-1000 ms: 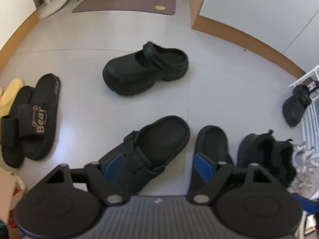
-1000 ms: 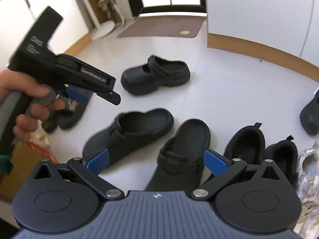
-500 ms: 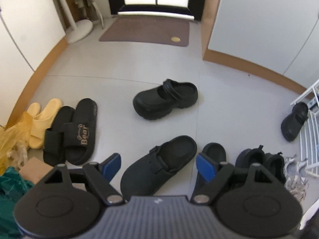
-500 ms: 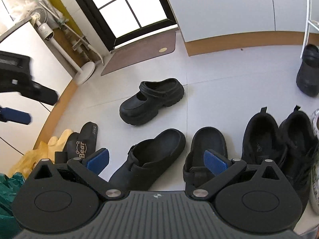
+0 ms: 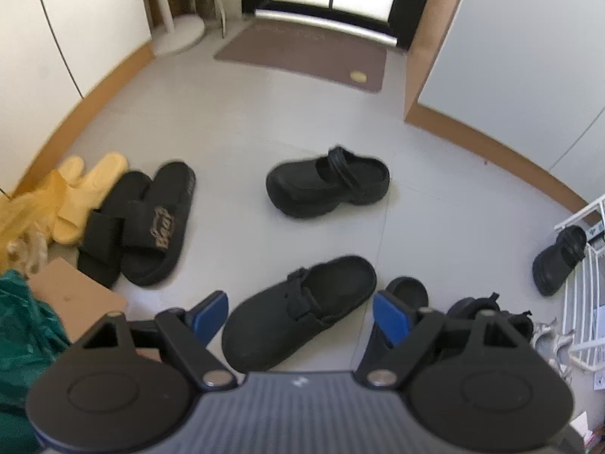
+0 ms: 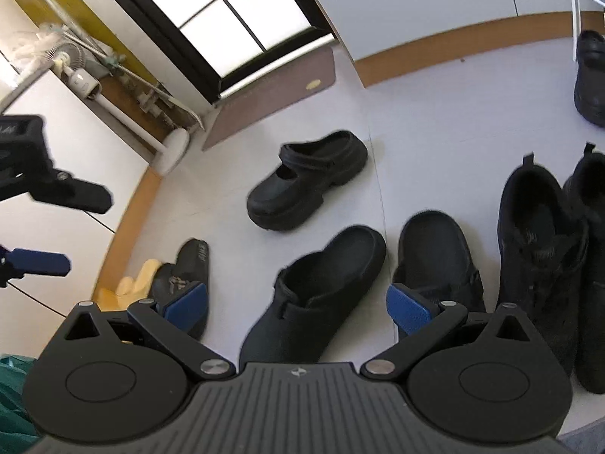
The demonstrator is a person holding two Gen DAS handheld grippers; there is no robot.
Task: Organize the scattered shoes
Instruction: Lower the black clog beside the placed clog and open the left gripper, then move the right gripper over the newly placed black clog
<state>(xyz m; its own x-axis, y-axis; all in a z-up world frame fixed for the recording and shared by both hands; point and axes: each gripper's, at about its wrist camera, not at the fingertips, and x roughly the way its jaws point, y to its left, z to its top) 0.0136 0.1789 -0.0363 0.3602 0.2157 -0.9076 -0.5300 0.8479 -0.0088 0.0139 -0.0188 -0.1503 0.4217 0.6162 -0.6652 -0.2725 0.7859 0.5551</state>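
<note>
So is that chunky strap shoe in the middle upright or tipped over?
Upright: the chunky shoe sits sole-down on the floor, its opening facing up.

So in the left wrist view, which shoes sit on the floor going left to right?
Yellow slippers → black Bear slides → buckled black clog → black sneakers → small black clog by the white rack.

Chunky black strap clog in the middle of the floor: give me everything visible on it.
The chunky black strap clog is matte, rubbery-looking, with a thick platform sole, a rounded toe, an open top and a ridged strap across the instep. It sits upright on its sole on the pale tiled floor, alone, touching no other shoe. In the left wrist view its toe points left. The brown doormat lies beyond it; the nearer black buckle clog lies apart from it. No jaws are near it.
</note>
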